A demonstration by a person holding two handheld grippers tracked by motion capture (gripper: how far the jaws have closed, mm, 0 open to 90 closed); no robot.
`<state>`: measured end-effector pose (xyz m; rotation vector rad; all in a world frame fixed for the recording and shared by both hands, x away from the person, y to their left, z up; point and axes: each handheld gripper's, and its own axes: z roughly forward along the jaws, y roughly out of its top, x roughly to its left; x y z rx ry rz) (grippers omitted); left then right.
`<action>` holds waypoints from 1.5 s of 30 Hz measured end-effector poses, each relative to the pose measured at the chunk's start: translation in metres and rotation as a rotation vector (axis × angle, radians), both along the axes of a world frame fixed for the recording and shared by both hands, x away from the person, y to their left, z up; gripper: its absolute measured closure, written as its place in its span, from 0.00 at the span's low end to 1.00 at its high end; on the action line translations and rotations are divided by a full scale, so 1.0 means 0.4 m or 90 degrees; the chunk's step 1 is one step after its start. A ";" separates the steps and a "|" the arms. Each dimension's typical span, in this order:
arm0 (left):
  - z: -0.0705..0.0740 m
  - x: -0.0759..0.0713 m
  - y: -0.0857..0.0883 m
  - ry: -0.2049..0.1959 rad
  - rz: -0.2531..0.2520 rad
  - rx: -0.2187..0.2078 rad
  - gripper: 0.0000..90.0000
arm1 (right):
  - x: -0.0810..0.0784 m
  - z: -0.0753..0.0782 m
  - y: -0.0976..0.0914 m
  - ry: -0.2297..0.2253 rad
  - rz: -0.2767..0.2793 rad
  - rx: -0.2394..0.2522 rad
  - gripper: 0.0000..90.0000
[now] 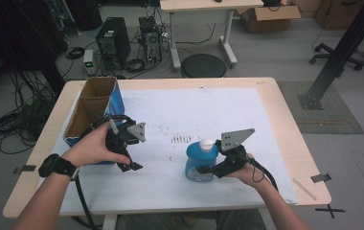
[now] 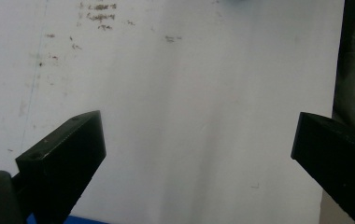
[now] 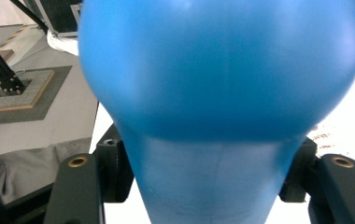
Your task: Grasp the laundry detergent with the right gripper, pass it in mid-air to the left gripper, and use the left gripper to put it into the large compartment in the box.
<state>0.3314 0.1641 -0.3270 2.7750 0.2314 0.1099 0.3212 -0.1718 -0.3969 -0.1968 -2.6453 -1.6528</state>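
Gripping the squat blue plastic bottle with the white cap low on its body, the right gripper has its jaws pinched in on both sides, probably so the top-heavy thing stays upright near the right-middle of the white-covered table. Over on the left, the left gripper hangs wide open with nothing in it, just beside the open brown-and-blue cardboard box, which looks like where the bottle might end up.

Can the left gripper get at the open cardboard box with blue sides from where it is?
Probably yes. The left gripper hovers beside the cardboard box with its jaws open and nothing between them; the blue plastic bottle stands away to its other side.
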 end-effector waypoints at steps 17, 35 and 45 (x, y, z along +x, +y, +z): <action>0.010 0.000 -0.003 -0.003 0.002 -0.006 0.04 | 0.000 0.004 -0.003 -0.031 -0.004 -0.009 0.48; 0.109 0.008 -0.016 -0.022 -0.006 -0.021 0.04 | 0.061 0.121 0.024 -0.036 0.032 -0.051 0.48; 0.198 0.017 -0.035 -0.057 0.006 -0.042 0.04 | 0.120 0.187 0.057 -0.017 0.079 -0.051 0.48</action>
